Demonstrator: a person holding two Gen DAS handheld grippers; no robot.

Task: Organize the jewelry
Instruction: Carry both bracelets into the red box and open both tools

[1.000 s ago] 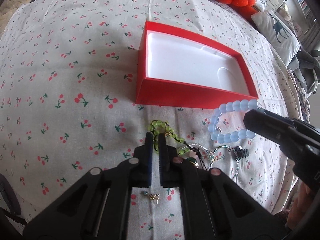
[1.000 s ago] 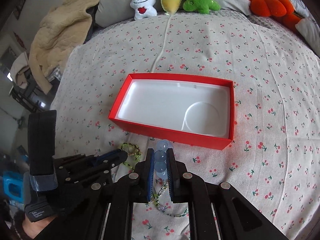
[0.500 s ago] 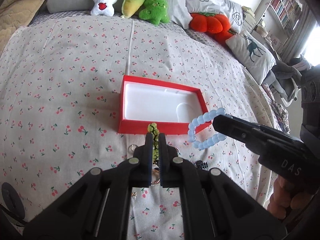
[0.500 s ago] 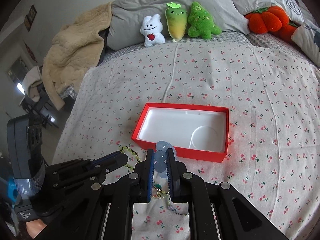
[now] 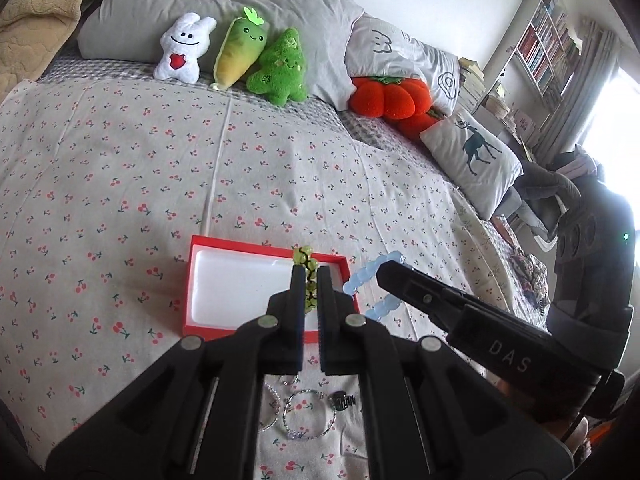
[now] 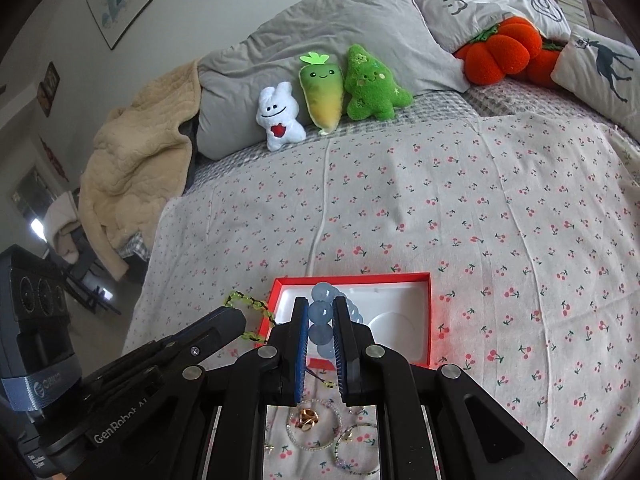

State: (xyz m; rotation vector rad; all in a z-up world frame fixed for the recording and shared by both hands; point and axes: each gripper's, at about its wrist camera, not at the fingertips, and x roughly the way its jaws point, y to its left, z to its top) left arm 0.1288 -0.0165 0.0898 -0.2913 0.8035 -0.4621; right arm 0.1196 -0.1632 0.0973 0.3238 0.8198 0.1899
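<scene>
Loose bracelets (image 5: 306, 418) lie on cherry-print bed (image 5: 120, 168) nearest camera. Left tool (image 5: 309, 276) clenched on green bead bracelet (image 5: 305, 258), right tool (image 6: 320, 310) clenched on blue bead bracelet (image 6: 320, 312), both held above red box (image 6: 424, 320). Beyond: plush toys (image 6: 332, 92), grey pillows (image 6: 320, 36).

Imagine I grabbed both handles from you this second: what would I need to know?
Left gripper: shut on the green beaded bracelet, held in the air in front of the box.
Right gripper: shut on the pale blue round-bead bracelet, also in the air.
Red cardboard box with white liner: on the cherry-print bedsheet, nothing in it yet.
Left to do: drop both bracelets in, then collect the thin silver bangles and small gold piece lying below the grippers.
</scene>
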